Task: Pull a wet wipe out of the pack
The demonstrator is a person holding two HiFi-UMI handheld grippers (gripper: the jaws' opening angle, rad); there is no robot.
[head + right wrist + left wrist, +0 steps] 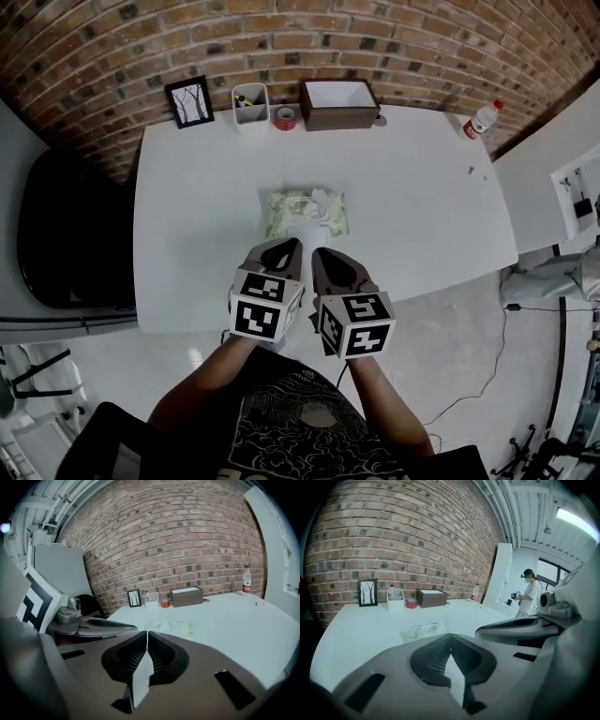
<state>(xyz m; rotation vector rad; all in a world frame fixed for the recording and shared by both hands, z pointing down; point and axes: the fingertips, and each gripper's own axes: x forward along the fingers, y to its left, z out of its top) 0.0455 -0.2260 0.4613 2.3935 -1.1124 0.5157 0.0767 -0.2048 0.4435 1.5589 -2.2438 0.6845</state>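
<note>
The left tongs [449,636] were clenched, the two jaws meeting at their tips with nothing gripped between them. The right tongs [147,633] were clenched in the same way and also empty. In both gripper views a pale wedge showed behind the closed tips. I judged it to be the light ground seen through the gap, not a sheet.

In the head view the two tongs were side by side, almost touching, over the near edge of the white surface [422,187], and both pointed away from the person. The wipe pack [307,214] lay flat on this surface straight ahead of them, just beyond the tips, with its long axis running from left to right across the person. It was centred between the two tongs, so neither hand was clearly nearer.

A white tuft [319,198] stood on top of the pack, probably the wipe to be pulled. A pale patch between pack and tips was too unclear to name.
</note>
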